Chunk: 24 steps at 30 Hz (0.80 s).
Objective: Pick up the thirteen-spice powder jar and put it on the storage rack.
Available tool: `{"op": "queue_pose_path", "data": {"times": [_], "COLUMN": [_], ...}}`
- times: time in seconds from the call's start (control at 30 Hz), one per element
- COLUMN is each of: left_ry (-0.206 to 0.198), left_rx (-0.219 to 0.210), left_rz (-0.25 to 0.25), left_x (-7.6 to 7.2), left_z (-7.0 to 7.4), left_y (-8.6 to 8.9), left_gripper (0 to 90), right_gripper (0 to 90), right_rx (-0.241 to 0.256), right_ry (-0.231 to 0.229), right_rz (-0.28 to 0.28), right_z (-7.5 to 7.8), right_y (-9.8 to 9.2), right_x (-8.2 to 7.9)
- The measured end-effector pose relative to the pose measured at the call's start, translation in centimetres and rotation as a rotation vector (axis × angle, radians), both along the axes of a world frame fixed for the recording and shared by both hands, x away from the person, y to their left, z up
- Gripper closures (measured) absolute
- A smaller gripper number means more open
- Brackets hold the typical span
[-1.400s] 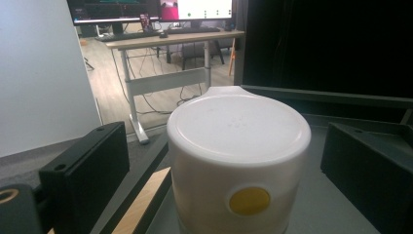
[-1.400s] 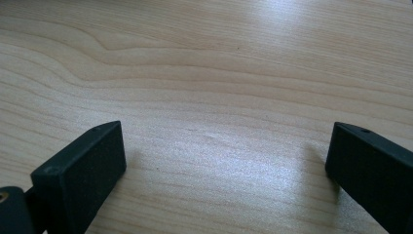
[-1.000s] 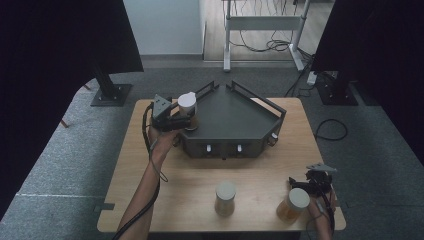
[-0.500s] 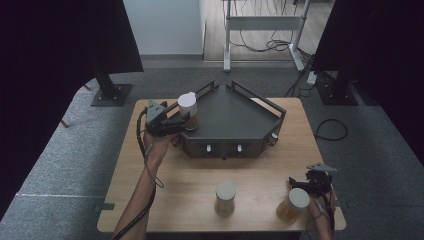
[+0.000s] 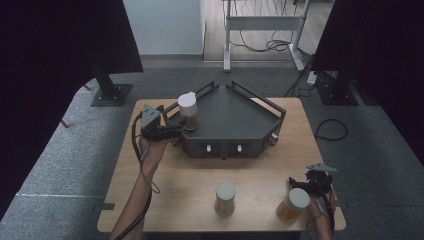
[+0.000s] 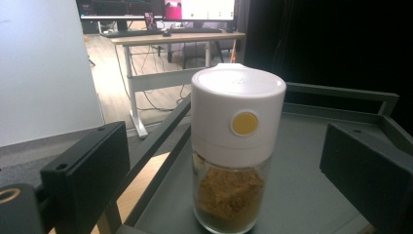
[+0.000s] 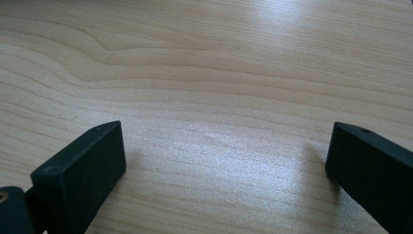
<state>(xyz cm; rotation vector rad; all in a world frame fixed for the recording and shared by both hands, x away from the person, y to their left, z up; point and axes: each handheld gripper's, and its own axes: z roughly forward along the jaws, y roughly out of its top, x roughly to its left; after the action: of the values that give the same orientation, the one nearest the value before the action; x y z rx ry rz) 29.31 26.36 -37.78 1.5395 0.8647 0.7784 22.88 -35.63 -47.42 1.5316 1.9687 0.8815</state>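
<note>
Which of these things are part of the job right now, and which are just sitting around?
In the job:
spice jar on the dark tray
left tool, open beside it

Lying about:
two jars on the table, one and another
right tool, open

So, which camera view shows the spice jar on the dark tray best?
The left gripper view: the spice jar stands close and sharp, with white lid, yellow dot and brown powder visible, between the open left tool. The high view shows it small at the tray corner. The right gripper view looks at the bare table.

Dim, soft focus, glare on wood
</note>
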Motion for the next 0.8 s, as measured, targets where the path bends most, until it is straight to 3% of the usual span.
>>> {"op": "queue_pose_path", "data": {"times": [0.8], "left_ry": [0.012], "left_rx": [0.011], "left_rz": [-0.007], "left_x": [-3.1], "left_z": [-0.2], "left_y": [1.4], "left_gripper": [3.9], "right_gripper": [0.4], "right_rx": [0.000], "right_ry": [0.000], "right_rz": [0.000], "right_z": [0.0], "right_y": [0.0], "right_x": [0.0]}}
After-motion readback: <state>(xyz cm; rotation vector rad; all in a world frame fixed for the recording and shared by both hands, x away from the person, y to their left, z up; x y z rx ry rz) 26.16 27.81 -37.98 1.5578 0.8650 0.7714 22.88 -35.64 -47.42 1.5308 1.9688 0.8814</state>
